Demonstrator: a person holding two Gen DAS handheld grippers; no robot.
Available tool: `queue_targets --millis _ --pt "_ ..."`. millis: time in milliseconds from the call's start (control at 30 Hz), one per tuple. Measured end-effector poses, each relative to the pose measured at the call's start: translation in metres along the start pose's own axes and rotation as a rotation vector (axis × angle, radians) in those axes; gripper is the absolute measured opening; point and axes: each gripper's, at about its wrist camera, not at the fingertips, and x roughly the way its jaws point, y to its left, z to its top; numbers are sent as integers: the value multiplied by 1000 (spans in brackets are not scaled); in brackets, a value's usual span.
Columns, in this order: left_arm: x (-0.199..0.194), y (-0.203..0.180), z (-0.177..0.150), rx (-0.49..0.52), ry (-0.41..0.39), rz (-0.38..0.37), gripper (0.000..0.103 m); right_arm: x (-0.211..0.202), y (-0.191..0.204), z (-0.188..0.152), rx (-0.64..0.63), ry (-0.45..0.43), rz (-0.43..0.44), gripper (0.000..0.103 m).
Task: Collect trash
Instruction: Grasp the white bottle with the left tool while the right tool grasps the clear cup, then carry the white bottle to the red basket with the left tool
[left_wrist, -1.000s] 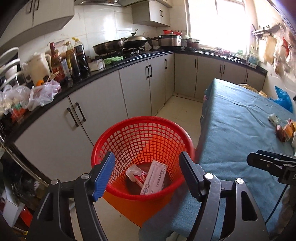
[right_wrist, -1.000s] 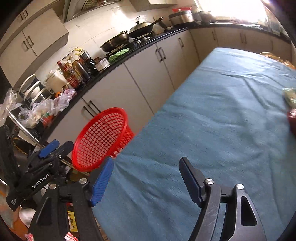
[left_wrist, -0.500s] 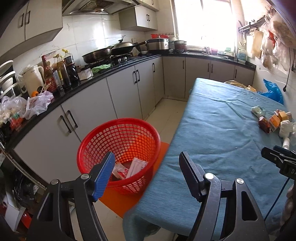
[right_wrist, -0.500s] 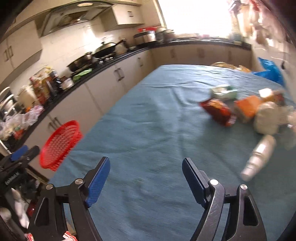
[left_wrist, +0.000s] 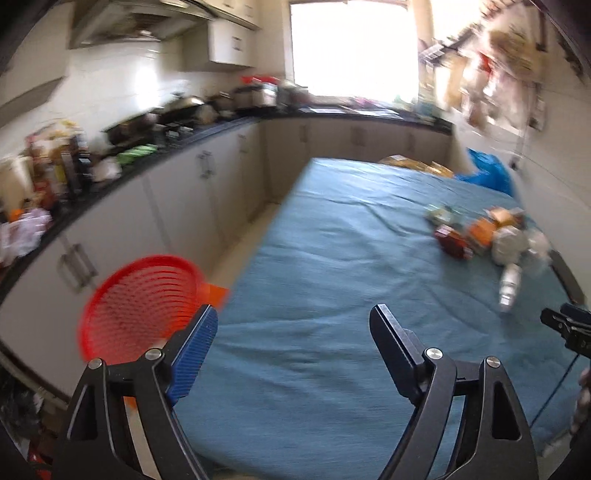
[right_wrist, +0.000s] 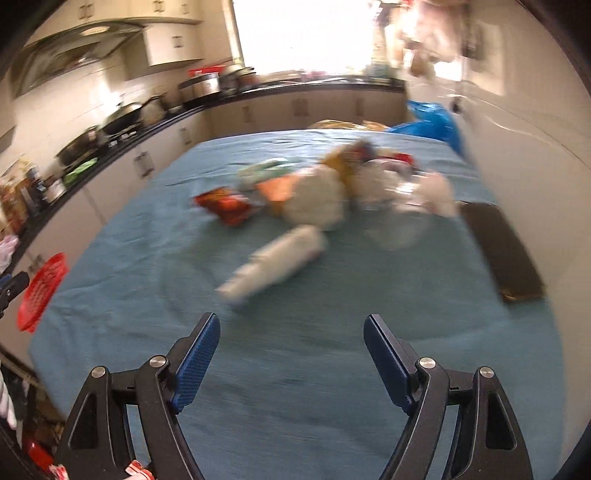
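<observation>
- Ahead of your right gripper (right_wrist: 291, 350), on the blue-covered surface (right_wrist: 147, 295), a white bottle (right_wrist: 277, 266) lies on its side, nearest of the trash and a little left of the line between the fingers. Both fingers are spread wide with nothing between them.
- Your left gripper (left_wrist: 291, 350) is likewise released and empty, held above the near part of the same surface.
- Behind the bottle, toward the far right corner, sits the trash pile (right_wrist: 332, 188): a red packet (right_wrist: 225, 203), an orange wrapper, pale crumpled bags. Blur hides finer detail.
- The red basket (left_wrist: 140, 299) stands on the floor off the near left corner, well apart from the pile.
- Risk: the bottle is round and lying flat, so a one-sided touch would likely roll it away. Close across its body, not its tapered neck.
- Risk: the cloth is wrinkled; fingers driven too low could snag and drag it, shifting the whole pile.
- Risk: a dark flat object (right_wrist: 502, 251) lies along the right edge, near the wall. A wide sweep could knock it; it may not be trash.
- Room: the near and left parts of the surface are bare cloth, giving you a free lane toward the basket.
- Mind the left edge on the carry; the basket sits below it, so release only once past the cloth.
</observation>
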Motion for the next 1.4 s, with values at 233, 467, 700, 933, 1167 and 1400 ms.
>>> queue_targets --millis 233,467,700,933,1167,1400 --pt "29 -80 11 134 65 -185 83 3 -52 3 63 9 -57 81" --pt "66 -170 19 267 129 -325 83 22 -91 32 109 7 -63 79" --pt "111 -225 30 299 223 -417 83 57 -103 73 133 3 -32 79" --pt "142 -252 27 344 282 -446 79 91 -108 94 175 22 3 79" --pt "145 -253 28 322 312 -477 29 95 -101 93 191 32 36 53" --pt "118 -216 26 239 281 -456 29 67 -87 78 164 11 25 53"
